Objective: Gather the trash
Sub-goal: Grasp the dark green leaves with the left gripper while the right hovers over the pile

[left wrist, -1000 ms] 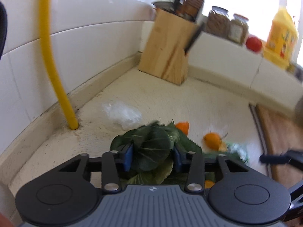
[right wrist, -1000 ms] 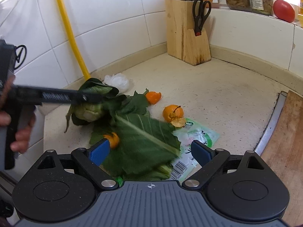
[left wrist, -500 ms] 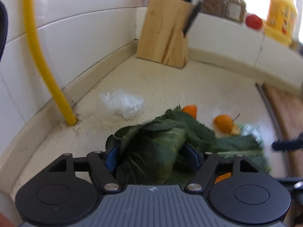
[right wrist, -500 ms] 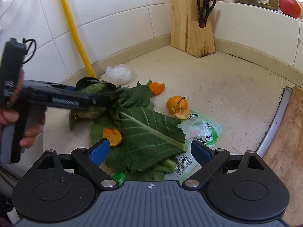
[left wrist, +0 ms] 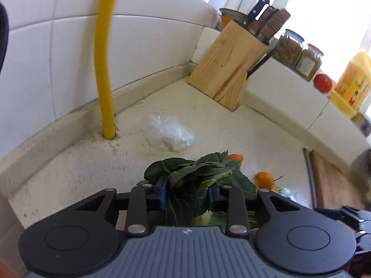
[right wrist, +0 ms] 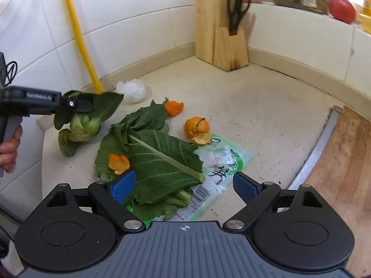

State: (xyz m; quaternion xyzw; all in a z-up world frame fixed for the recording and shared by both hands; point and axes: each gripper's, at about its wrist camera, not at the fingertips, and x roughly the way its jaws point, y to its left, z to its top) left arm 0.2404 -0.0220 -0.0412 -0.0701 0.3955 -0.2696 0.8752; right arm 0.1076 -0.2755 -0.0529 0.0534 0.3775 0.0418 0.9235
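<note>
The left gripper (left wrist: pixel 187 195) clamps a leafy green cabbage (right wrist: pixel 85 120) with a pale stem; the right gripper (right wrist: pixel 183 185) gapes empty, its base hiding some leaves (right wrist: pixel 157 159).

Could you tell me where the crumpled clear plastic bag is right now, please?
The crumpled plastic bag lies on the counter by the back wall, just right of the yellow hose and behind the loose green leaves.

Bare counter (right wrist: pixel 266 106) lies open, probably, between knife block (right wrist: pixel 220 30) and leaves (right wrist: pixel 157 153).
</note>
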